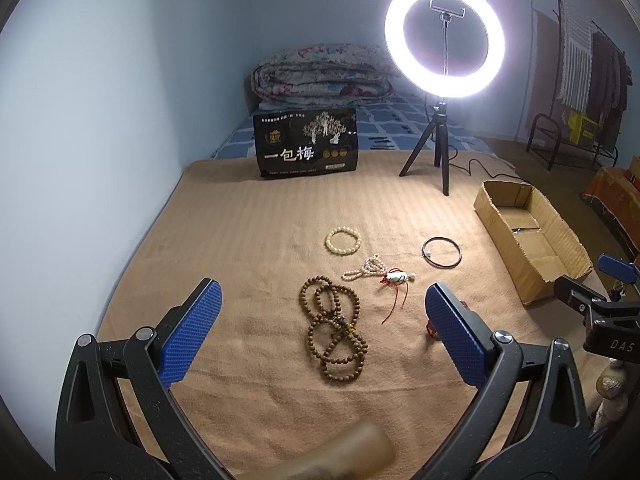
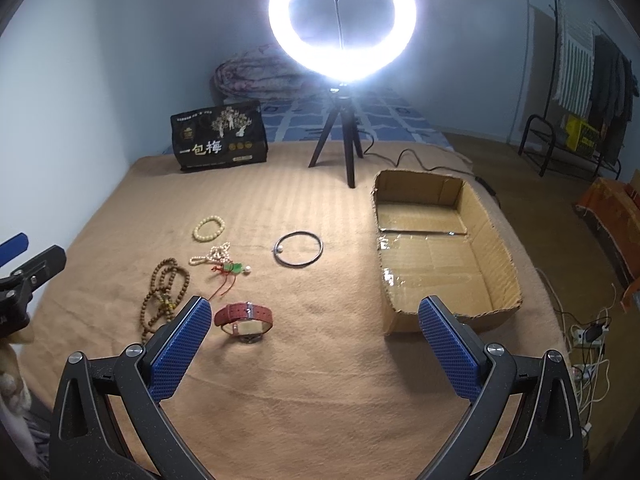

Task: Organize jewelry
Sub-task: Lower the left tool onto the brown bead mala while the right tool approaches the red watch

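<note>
Two grippers are held above a tan blanket (image 2: 320, 380) with nothing between their fingers. The left gripper (image 1: 324, 336) is seen with its blue pads spread wide apart, empty; the right gripper (image 2: 314, 344) is likewise spread wide and empty.

Jewelry is laid loose on the blanket. In the left wrist view, a long strand of brown wooden beads (image 1: 334, 328) is coiled in loops at centre, between the left gripper's pads. A cream bead bracelet (image 1: 343, 241) is found at 12 o'clock from the strand, apart from it. A small white bead strand (image 1: 366, 267) lies between the two, just beside a green-and-white pendant on red cord (image 1: 396, 279) at its 4 o'clock. A thin dark bangle (image 1: 441, 251) is placed at 2 o'clock from the wooden beads, well apart.

In the right wrist view, a red-strapped watch (image 2: 244, 320) is seen standing on its edge just beside the right gripper's left pad, at 4 o'clock from the wooden beads.

An open cardboard box (image 2: 492, 240) is set at 3 o'clock from the bangle, near the blanket's right edge; no jewelry is seen inside.

At 12 o'clock, a lit ring light on a tripod (image 2: 342, 20) and a black printed bag (image 2: 220, 140) are recorded at the far end of the blanket.
</note>
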Demonstrator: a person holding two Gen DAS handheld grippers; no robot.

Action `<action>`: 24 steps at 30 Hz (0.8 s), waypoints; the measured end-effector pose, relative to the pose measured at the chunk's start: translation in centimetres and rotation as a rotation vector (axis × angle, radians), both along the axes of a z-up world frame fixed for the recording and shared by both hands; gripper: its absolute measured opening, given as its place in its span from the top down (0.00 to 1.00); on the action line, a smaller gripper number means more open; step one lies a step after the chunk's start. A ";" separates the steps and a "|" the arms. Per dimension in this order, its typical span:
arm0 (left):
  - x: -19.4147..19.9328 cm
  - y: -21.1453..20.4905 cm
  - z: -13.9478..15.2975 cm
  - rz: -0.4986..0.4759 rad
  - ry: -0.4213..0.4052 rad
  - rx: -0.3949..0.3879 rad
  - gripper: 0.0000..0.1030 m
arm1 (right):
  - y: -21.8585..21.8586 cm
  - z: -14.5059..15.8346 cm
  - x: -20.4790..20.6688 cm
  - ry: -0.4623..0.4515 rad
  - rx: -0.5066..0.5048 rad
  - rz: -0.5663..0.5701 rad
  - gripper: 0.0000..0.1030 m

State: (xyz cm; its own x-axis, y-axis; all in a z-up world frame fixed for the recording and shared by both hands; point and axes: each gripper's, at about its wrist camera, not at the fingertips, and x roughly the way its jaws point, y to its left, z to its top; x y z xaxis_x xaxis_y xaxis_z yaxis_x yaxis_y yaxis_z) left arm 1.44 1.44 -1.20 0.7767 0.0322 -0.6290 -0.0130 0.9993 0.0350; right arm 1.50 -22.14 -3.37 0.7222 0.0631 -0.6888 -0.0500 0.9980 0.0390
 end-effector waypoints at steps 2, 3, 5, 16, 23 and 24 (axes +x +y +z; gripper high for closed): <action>0.4 0.3 -0.2 0.010 0.011 0.001 0.00 | 0.0 -0.2 0.2 0.015 0.000 0.005 0.00; 0.6 0.5 -0.4 0.013 0.018 -0.001 0.00 | 0.0 -0.3 0.4 0.024 0.000 0.009 0.00; 1.3 1.0 -0.7 0.026 0.038 -0.010 0.00 | 0.0 -0.7 0.9 0.047 0.006 0.021 0.00; 4.6 3.0 -2.7 0.041 0.174 -0.079 0.04 | 0.1 -2.4 3.1 0.164 0.084 0.082 0.00; 6.6 3.1 -5.5 0.018 0.300 -0.126 0.13 | 1.3 -3.3 4.2 0.196 0.071 0.133 0.00; 6.9 3.1 -6.0 0.016 0.321 -0.135 0.15 | 1.5 -3.5 4.6 0.208 0.076 0.141 0.00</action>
